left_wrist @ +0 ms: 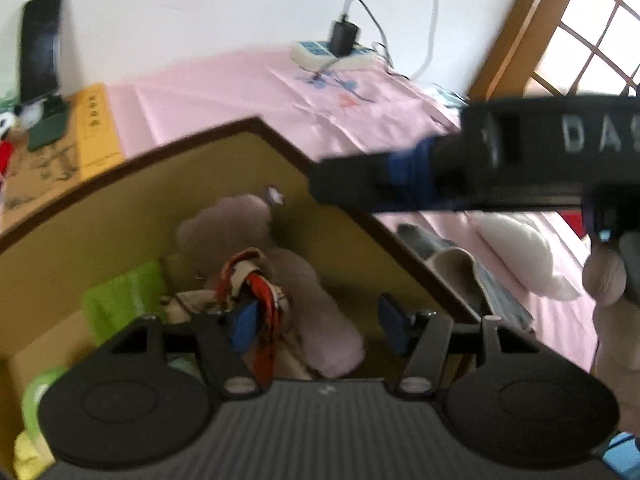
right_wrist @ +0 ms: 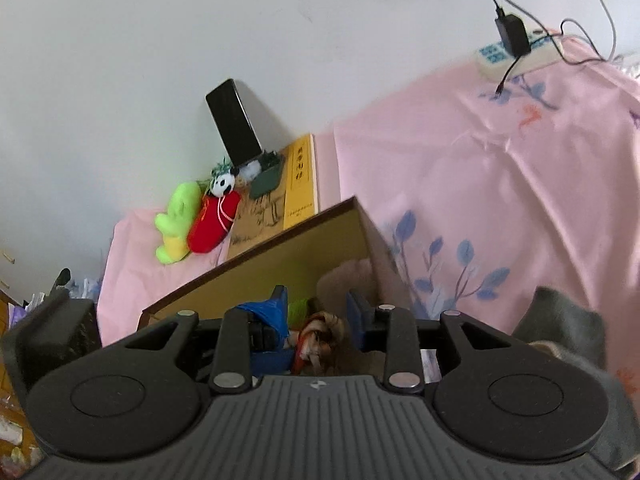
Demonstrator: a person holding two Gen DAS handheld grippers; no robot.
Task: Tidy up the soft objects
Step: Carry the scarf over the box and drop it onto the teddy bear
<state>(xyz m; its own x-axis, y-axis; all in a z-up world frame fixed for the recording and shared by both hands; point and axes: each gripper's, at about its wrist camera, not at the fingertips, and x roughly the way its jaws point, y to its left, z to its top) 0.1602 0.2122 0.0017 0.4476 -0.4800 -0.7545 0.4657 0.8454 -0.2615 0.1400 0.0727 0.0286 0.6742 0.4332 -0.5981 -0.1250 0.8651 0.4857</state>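
Spread left gripper (left_wrist: 318,322) over the open box (left_wrist: 120,200), red-striped plush (left_wrist: 260,292) inside; right gripper (right_wrist: 316,316) parted, empty; risk: snagging the toy's ribbon and dragging it out.

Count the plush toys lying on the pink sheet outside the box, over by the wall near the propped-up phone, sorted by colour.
green plush toy: 1
red plush toy, with a panda head: 1
Total: 2
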